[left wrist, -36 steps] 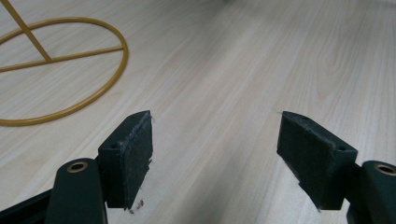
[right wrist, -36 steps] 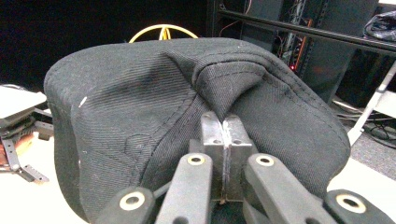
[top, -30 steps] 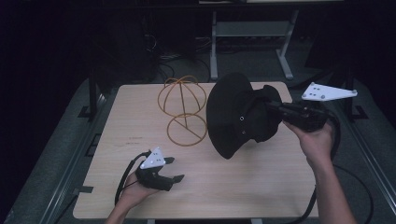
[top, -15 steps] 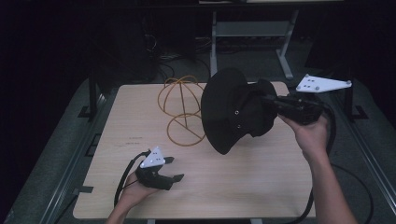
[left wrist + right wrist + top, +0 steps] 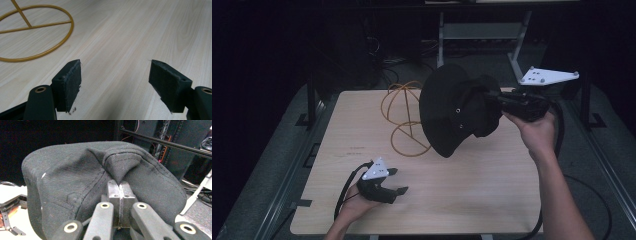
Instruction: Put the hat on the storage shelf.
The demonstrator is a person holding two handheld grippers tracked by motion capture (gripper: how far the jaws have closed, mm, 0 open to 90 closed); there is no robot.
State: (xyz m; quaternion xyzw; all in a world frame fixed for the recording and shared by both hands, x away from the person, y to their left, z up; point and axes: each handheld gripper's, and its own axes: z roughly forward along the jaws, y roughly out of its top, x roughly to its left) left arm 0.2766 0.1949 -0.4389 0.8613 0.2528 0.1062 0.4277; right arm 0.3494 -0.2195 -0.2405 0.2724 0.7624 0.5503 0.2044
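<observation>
Right hand-held gripper (image 5: pixel 497 102), jaws pressed together on a fold of the black hat (image 5: pixel 454 112), holding it in the air above the far right part of the worktop (image 5: pixel 472 185), just beside the gold wire stand (image 5: pixel 404 117). Left hand-held gripper (image 5: pixel 394 181), jaws spread wide and holding nothing, low over the near left worktop

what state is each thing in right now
hat: held in the air by the right tool, over the table, beside the stand
stand: upright on the table, bare
left tool: open, low over the table, holds nothing
right tool: shut on a pinch of the hat's cloth
</observation>
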